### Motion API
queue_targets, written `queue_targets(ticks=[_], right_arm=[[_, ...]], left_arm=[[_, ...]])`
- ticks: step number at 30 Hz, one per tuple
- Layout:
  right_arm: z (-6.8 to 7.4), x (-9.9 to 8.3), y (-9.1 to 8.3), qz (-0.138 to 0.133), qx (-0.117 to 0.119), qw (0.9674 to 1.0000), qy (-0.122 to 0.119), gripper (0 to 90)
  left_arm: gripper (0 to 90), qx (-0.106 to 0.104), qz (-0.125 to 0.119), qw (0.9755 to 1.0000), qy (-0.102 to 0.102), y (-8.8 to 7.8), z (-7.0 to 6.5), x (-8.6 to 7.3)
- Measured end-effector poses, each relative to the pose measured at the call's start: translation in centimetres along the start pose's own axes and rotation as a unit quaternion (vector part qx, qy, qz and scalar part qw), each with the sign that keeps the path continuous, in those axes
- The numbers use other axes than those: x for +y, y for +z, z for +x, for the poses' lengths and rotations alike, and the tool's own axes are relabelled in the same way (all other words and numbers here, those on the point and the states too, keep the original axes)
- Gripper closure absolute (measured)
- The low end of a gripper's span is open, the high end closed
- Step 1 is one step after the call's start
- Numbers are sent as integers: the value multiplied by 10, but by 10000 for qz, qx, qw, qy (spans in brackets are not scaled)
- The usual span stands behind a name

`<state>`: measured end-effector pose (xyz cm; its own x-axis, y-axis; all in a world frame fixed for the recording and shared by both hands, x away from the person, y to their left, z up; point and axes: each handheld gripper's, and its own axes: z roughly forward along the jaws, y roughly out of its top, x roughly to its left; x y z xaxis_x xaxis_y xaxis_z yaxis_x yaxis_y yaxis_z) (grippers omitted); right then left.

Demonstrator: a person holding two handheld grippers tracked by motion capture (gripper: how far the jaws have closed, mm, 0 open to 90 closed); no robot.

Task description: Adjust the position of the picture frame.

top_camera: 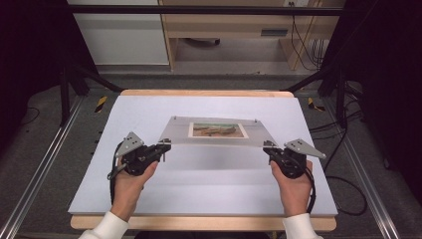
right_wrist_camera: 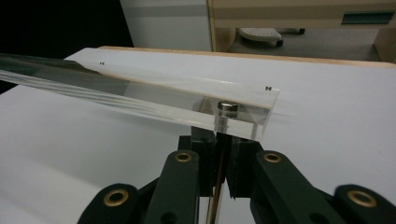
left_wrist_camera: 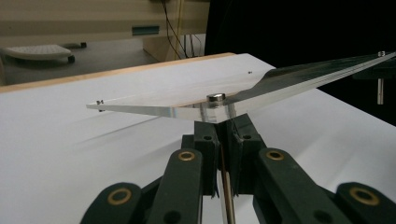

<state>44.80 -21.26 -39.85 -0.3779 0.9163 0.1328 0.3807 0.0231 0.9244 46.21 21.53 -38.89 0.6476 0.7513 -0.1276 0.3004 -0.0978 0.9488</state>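
While the person's hands came in from the near edge of the table (top_camera: 99, 164), each gripper was clamped on a metal post under a near corner of the clear acrylic frame (top_camera: 219, 139). The left gripper (top_camera: 164, 146) had its jaws shut tight on the left post (left_wrist_camera: 226, 186), and the right gripper (top_camera: 268, 148) was likewise closed on the right post (right_wrist_camera: 215, 191) (a round metal cap (right_wrist_camera: 228, 107) sat on top of the pane above it). The frame hung above the white table sheet, tilted, its near edge held between the two grippers and its far corners carrying small studs. A landscape picture (top_camera: 218, 130) lay flat inside the pane, near its far edge. From the left gripper view the pane stretched away to the right.
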Motion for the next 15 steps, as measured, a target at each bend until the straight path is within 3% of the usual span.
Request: queue_targets(ticks=[8,15], right_arm=[[16,9,23,-19,2,10000,66,833],[19,5,34,7,-49,9999,123,834]], left_arm=[[825,53,-79,9999,41,-3,27,5],[824,100,-88,9999,7,-3,31,-2]])
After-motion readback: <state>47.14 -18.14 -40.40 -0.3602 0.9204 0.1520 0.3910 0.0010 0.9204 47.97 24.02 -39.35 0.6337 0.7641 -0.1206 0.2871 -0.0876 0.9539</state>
